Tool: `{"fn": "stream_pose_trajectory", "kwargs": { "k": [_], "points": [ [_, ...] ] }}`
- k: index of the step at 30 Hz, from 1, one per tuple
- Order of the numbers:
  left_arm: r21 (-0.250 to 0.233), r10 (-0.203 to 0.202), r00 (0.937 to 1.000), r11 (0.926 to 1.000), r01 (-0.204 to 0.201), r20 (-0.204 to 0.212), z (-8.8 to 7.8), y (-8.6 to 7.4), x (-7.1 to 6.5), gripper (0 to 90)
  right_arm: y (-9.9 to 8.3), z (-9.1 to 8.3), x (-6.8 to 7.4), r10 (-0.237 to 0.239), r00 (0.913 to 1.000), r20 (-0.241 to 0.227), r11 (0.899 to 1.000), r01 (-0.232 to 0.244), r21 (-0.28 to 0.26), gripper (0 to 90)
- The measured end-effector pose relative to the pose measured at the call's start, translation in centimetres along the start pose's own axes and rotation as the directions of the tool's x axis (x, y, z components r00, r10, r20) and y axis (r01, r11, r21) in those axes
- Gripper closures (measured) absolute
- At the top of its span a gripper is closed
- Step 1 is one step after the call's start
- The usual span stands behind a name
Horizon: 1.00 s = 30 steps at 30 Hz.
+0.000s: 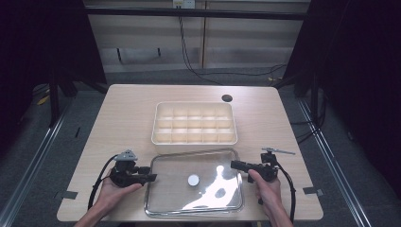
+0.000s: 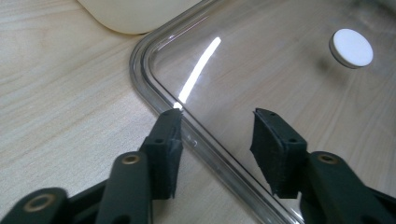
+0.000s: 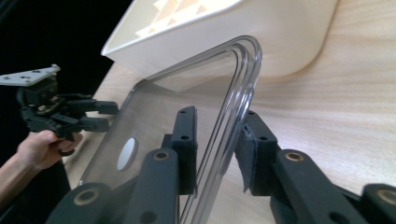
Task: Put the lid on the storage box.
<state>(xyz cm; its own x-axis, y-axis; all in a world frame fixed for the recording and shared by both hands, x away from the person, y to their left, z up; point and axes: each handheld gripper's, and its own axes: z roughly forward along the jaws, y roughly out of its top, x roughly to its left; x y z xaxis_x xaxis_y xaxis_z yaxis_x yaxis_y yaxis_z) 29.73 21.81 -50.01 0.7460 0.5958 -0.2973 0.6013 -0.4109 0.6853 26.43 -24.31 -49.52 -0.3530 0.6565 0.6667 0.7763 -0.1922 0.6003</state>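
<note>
Clear lid [image 1: 194,182] lies flat on the table [image 1: 127,113], on my near side of the cream divider box [image 1: 194,123], its far long edge just in front of the box's near wall. Long axis runs left to right, so each short end faces one of my hands. White knob [image 1: 193,179] sits at the lid's middle. Left gripper [image 2: 217,140]: jaws spread, straddling the lid's left rim [image 2: 161,100], one pad out over the bare wood, the other above the clear panel; neither presses the rim. Right gripper [image 3: 217,149]: jaws flank the right rim [image 3: 243,93]; the outer pad looks to be against the edge, the inner pad stands a little off it, so I cannot tell whether this side has a real pinch. From the right gripper view I also see my left hand [image 3: 42,144] across the lid. My read: both ends must be gripped before lifting, and the box lies straight ahead, so the carry is a short move forward, lid kept level.
</note>
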Motion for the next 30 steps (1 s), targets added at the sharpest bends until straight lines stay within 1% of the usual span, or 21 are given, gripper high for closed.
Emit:
{"fn": "stream_pose_trajectory", "kwargs": {
  "k": [1, 2, 5, 7, 8, 11, 12, 13, 14, 15, 17, 18, 19, 20, 21, 23, 24, 25, 27, 30],
  "points": [
    [-0.001, -0.003, 1.0000, 1.0000, 0.003, -0.003, 0.0, 0.0, 0.0, 48.6, 0.0, 0.0, 0.0, -0.003, 1.0000, 0.001, 1.000, 0.003, -0.003, 72.4],
    [-0.003, -0.010, 0.9999, 0.9999, 0.010, -0.010, 0.0, 0.0, 0.0, 45.1, 0.0, -0.2, 0.1, -0.011, 0.9999, -0.007, 1.000, 0.011, -0.011, 73.1],
    [-0.014, -0.030, 0.9995, 0.9995, 0.030, -0.008, -0.1, 0.0, 0.2, 40.0, 0.0, -0.3, 0.2, -0.015, 0.9997, -0.017, 1.000, 0.015, -0.021, 74.0],
    [-0.017, -0.046, 0.9989, 0.9988, 0.046, 0.006, -0.1, 0.0, 0.3, 37.9, 0.0, -0.4, 0.3, -0.016, 0.9997, -0.016, 1.000, 0.016, -0.025, 74.4],
    [-0.017, -0.056, 0.9983, 0.9983, 0.056, 0.015, -0.1, 0.0, 0.4, 35.4, 0.0, -0.5, 0.4, -0.021, 0.9996, -0.018, 0.999, 0.021, -0.031, 74.6],
    [-0.020, -0.058, 0.9982, 0.9981, 0.058, 0.017, 0.0, 0.0, 0.5, 34.4, 0.0, -0.6, 0.5, -0.023, 0.9996, -0.017, 0.999, 0.022, -0.032, 74.8],
    [-0.021, -0.059, 0.9981, 0.9980, 0.059, 0.019, 0.0, 0.0, 0.5, 32.9, 0.0, -0.6, 0.6, -0.034, 0.9994, -0.011, 0.999, 0.033, -0.033, 74.8],
    [-0.021, -0.059, 0.9981, 0.9980, 0.059, 0.019, 0.0, 0.0, 0.5, 32.5, 0.0, -0.7, 0.6, -0.036, 0.9993, -0.011, 0.999, 0.035, -0.033, 74.8],
    [-0.024, -0.070, 0.9972, 0.9972, 0.071, 0.025, 0.0, 0.0, 0.4, 31.9, 0.0, -0.7, 0.7, -0.041, 0.9991, -0.011, 0.999, 0.041, -0.036, 74.8],
    [-0.024, -0.070, 0.9972, 0.9972, 0.071, 0.025, 0.0, 0.0, 0.4, 31.5, 0.0, -0.7, 0.7, -0.041, 0.9991, -0.011, 0.999, 0.041, -0.036, 74.8],
    [-0.023, -0.083, 0.9958, 0.9962, 0.084, 0.038, 0.0, 0.1, 0.5, 31.3, 0.0, -0.7, 0.7, -0.049, 0.9988, -0.007, 0.998, 0.049, -0.034, 74.8],
    [-0.025, -0.089, 0.9952, 0.9956, 0.090, 0.042, 0.1, 0.1, 0.5, 32.2, 0.0, -0.8, 0.8, -0.052, 0.9986, -0.007, 0.998, 0.051, -0.034, 74.9],
    [-0.023, -0.114, 0.9910, 0.9930, 0.116, 0.069, 0.1, 0.1, 0.5, 33.8, 0.0, -0.8, 0.8, -0.056, 0.9984, -0.004, 0.998, 0.056, -0.032, 74.9],
    [-0.021, -0.124, 0.9886, 0.9918, 0.126, 0.086, 0.2, 0.1, 0.5, 36.4, 0.0, -0.7, 0.8, -0.059, 0.9983, -0.004, 0.998, 0.059, -0.031, 74.9],
    [-0.016, -0.122, 0.9883, 0.9922, 0.124, 0.091, 0.2, 0.1, 0.5, 37.9, 0.0, -0.7, 0.8, -0.060, 0.9982, -0.005, 0.998, 0.060, -0.030, 74.9],
    [-0.022, -0.126, 0.9882, 0.9914, 0.129, 0.087, 0.1, 0.1, 0.4, 38.5, 0.0, -0.7, 0.9, -0.062, 0.9980, 0.007, 0.998, 0.062, -0.027, 74.8],
    [-0.022, -0.128, 0.9878, 0.9912, 0.130, 0.089, 0.0, 0.1, 0.5, 39.7, 0.0, -0.7, 0.9, -0.060, 0.9982, 0.009, 0.998, 0.060, -0.026, 74.8],
    [-0.029, -0.136, 0.9862, 0.9898, 0.140, 0.094, -0.1, 0.2, 0.6, 41.5, 0.0, -0.7, 0.9, -0.060, 0.9981, 0.013, 0.998, 0.061, -0.023, 74.8],
    [-0.044, -0.139, 0.9852, 0.9887, 0.144, 0.101, -0.4, 0.2, 0.7, 45.1, 0.0, -0.7, 0.9, -0.062, 0.9978, 0.021, 0.998, 0.063, -0.018, 74.6],
    [-0.066, -0.124, 0.9877, 0.9893, 0.131, 0.096, -0.8, 0.3, 0.5, 48.2, 0.0, -0.7, 0.8, -0.060, 0.9976, 0.033, 0.998, 0.061, -0.011, 74.4]
  ]
}}
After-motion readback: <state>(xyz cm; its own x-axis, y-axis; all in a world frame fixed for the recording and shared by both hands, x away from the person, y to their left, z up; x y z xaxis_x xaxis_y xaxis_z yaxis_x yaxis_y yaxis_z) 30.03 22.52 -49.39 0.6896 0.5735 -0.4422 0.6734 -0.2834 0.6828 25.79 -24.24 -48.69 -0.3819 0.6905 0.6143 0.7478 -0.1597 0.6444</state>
